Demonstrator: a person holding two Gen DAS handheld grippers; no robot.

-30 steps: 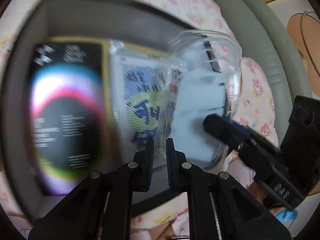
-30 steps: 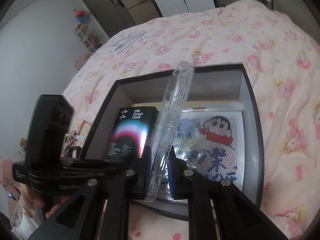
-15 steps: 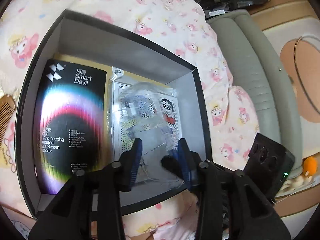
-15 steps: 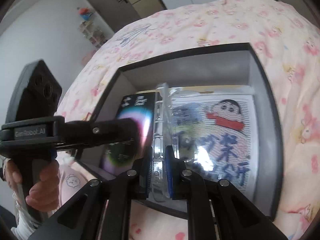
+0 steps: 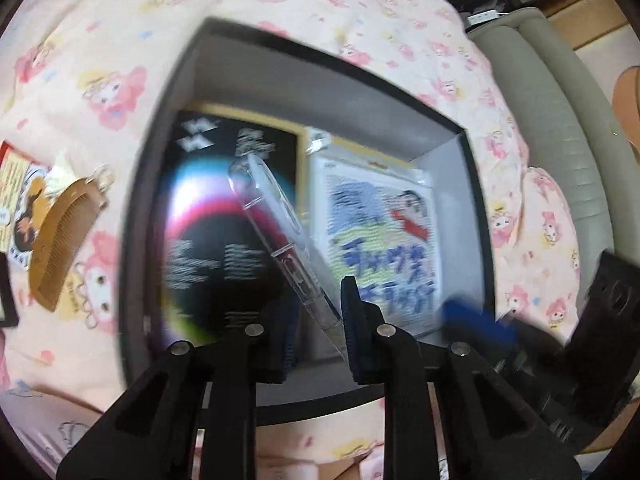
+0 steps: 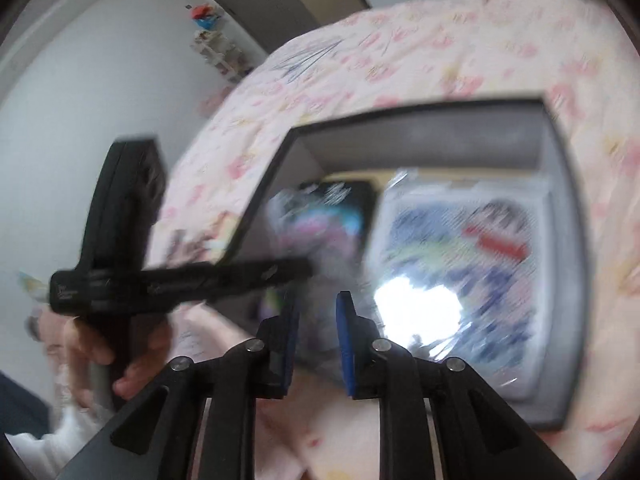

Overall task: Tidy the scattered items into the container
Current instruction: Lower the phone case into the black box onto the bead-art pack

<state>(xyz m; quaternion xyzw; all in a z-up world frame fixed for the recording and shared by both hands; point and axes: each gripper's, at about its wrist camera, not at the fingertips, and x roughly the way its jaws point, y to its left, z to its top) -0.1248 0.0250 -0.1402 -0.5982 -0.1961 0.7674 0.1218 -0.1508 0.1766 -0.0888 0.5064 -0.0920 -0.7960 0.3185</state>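
The clear phone case (image 5: pixel 276 232) is a see-through, glassy shell seen almost edge-on in the left wrist view, so it reads as a long narrow strip with a rounded far corner and small moulded cut-outs along its side. Its long axis runs on a slant from the near right, where its near end sits between the fingers of the left tongs (image 5: pixel 319 301), up and away to the far left. It is tilted rather than lying flat. It hangs over the open dark box (image 5: pixel 280 80) on the pink cartoon-print bed cover (image 5: pixel 120 40), and its far end shows against the black packet with a rainbow ring (image 5: pixel 216 264) that lies flat in the left half of the box. A cartoon picture packet (image 5: pixel 380 240) lies flat in the right half. The left tongs have just been closing, and they are clenched on the near end of the case. The right tongs (image 6: pixel 319 300) are drawn nearly together. Their own view is too smeared to show anything between the pads, and in the left wrist view their blue tip stands to the right of the case, apart from it. A wooden comb (image 5: pixel 60 232) lies on the bed cover left of the box. A hand (image 6: pixel 132 344) grips the handle of the left tool.
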